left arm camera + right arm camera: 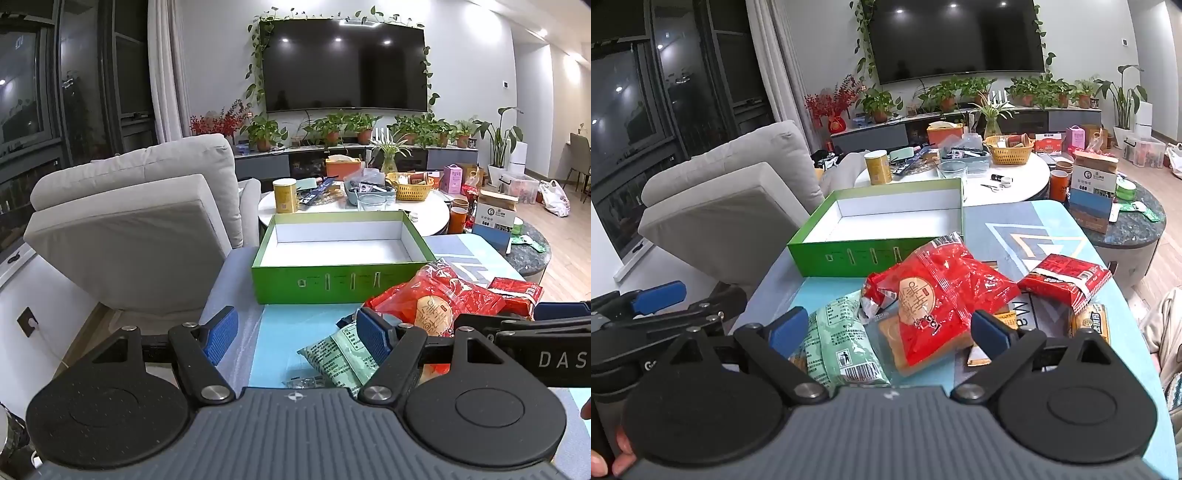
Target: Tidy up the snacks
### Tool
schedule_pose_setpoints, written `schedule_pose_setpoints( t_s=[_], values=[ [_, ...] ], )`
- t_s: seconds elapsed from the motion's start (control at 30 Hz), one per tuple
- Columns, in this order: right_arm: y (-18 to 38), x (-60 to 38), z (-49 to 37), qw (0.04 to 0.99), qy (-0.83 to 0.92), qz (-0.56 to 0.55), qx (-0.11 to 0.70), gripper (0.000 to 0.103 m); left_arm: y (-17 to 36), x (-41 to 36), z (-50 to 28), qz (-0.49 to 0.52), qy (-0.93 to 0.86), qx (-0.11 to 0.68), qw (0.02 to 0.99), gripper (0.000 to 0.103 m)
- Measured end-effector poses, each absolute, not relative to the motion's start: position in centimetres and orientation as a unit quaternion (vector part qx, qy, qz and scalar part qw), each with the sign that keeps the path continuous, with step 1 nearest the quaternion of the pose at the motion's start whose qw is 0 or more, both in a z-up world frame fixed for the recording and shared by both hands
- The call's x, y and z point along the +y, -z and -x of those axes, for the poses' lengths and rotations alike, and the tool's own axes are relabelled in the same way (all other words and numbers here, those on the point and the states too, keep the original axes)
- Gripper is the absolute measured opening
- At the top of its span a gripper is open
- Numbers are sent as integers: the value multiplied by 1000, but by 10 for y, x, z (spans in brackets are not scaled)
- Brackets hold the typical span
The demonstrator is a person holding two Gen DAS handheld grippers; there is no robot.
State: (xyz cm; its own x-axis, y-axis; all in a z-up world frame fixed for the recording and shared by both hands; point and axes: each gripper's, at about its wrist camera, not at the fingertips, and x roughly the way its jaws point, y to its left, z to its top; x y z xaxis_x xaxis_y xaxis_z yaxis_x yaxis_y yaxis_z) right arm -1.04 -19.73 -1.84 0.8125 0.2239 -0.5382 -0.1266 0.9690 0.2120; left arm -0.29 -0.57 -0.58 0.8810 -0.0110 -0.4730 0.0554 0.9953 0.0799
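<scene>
We take the green box (341,258) as our landmark: it sits open and, as far as we can see, with nothing in it, so we judge the sorting not yet begun.

Left of the box's near corner, our left gripper (295,332) hovers with jaws spread and nothing between the pads; only the edge of the pale green packet (341,354) shows behind its right pad. That packet lies just in front of the box, toward its right end.

Next to it, nearer the box's right corner, lies the big red packet (945,291), resting partly on a clear-wrapped cake (908,350). Our right gripper (890,328) hangs above this pile, jaws wide and gripping nothing.

Further right of the box, well apart from its wall, sit a smaller red packet (1067,280) and an orange-yellow one (1089,323).

Every snack we can see is still outside the box, so all of them remain to be moved.
</scene>
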Motion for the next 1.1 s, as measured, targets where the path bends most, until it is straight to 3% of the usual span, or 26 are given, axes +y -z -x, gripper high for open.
schedule_pose_setpoints(
  t_s=[1.1],
  values=[
    [45, -191, -3, 935, -93, -81, 333, 65, 29, 3, -14, -35, 23, 262, 964, 68]
  ],
)
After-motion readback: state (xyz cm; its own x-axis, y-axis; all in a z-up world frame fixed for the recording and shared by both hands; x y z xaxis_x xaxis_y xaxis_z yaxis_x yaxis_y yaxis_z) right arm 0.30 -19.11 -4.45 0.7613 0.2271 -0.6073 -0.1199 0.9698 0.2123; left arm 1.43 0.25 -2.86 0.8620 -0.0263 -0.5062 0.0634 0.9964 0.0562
